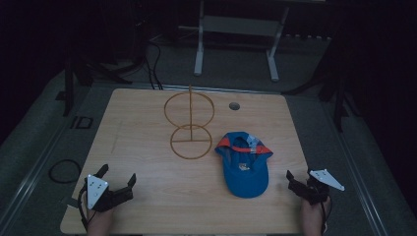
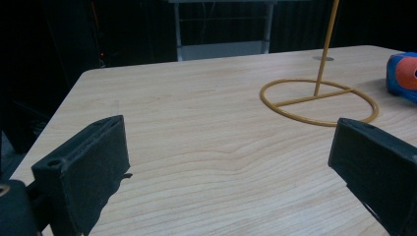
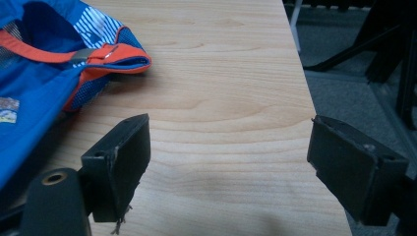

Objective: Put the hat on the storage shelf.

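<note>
A blue cap (image 1: 243, 164) with orange trim and strap lies upside down on the right half of the wooden table (image 1: 147, 142); the right gripper view shows the cap (image 3: 44, 73) at its left. A yellow wire stand (image 1: 190, 125) with a round base, a post and a ring rises at the table's middle; its base (image 2: 319, 101) lies ahead in the left gripper view. My left gripper (image 1: 117, 177) rests open at the near left corner, jaws wide apart with nothing between. My right gripper (image 1: 299, 178) is open by the near right edge, just right of the cap, holding nothing.
A small round cable hole (image 1: 234, 105) sits in the table's far right part. A white-legged desk frame (image 1: 236, 44) stands beyond the table. Cables (image 1: 64, 171) lie on the floor at the left. The table's right edge (image 3: 307, 98) runs close beside my right gripper.
</note>
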